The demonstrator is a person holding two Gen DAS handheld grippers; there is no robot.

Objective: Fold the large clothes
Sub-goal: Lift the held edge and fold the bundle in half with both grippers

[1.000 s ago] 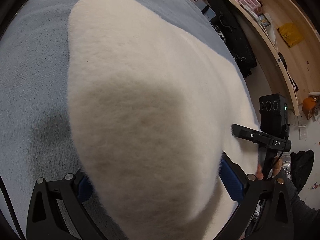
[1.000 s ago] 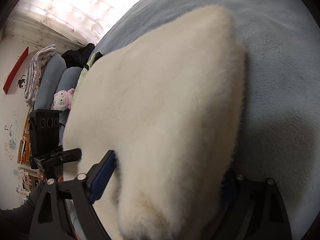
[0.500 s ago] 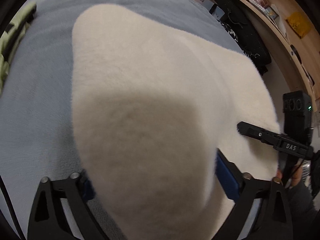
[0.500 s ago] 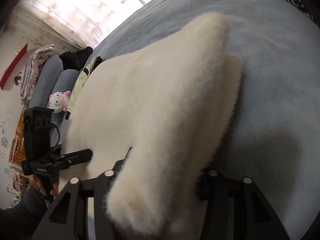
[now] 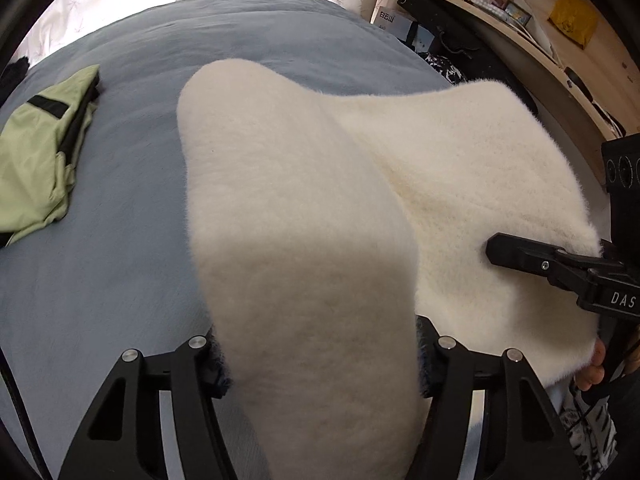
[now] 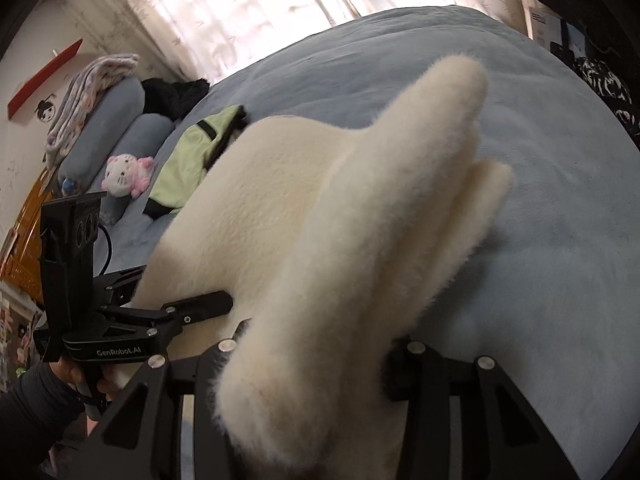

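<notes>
Daylight from curtained window [image 6: 248,12] at far edge of bed [image 5: 120,280], blown out to white glare in right wrist view. Scene bright, soft. Near half of white fleece [image 5: 304,280] shaded, with a hard shadow line across it. Soft shadow on bed beside fleece. Heavy fisheye bend plus black vignette at corners. Fleece closest to lens is soft, out of focus.

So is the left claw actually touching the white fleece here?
Touching. The left wrist view shows the white fleece pinched between the left claw fingers, pile bulging over both pads; the right wrist view shows it from outside.
</notes>
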